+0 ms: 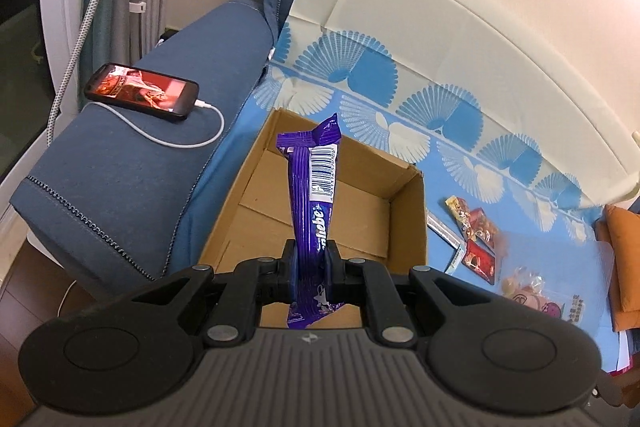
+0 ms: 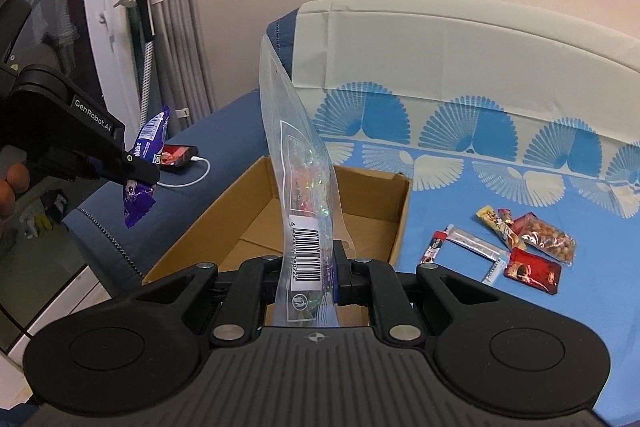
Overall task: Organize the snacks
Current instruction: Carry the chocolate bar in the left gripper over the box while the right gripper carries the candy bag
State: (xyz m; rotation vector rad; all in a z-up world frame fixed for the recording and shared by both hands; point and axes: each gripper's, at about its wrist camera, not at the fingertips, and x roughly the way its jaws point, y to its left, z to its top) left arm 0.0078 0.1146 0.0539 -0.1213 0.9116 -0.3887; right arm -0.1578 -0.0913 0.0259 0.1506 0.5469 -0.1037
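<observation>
My left gripper [image 1: 311,259] is shut on a purple snack bar [image 1: 312,195] that stands up over the open cardboard box [image 1: 408,219]. From the right wrist view the same left gripper [image 2: 136,167] hangs with the purple bar [image 2: 150,147] to the left of the box [image 2: 400,219]. My right gripper [image 2: 308,271] is shut on a clear plastic snack bag [image 2: 304,179] with a barcode, held upright above the near end of the box. The box looks bare inside. Several loose snack packets [image 2: 516,247] lie on the blue cloth to the right of the box.
A phone [image 1: 140,91] on a white cable rests on the blue sofa arm [image 1: 120,187] left of the box. The blue patterned cloth [image 2: 480,307] covers the seat. A clear packet of sweets [image 1: 540,287] and orange fabric [image 1: 620,247] lie at the right. A hand [image 2: 12,187] grips the left tool.
</observation>
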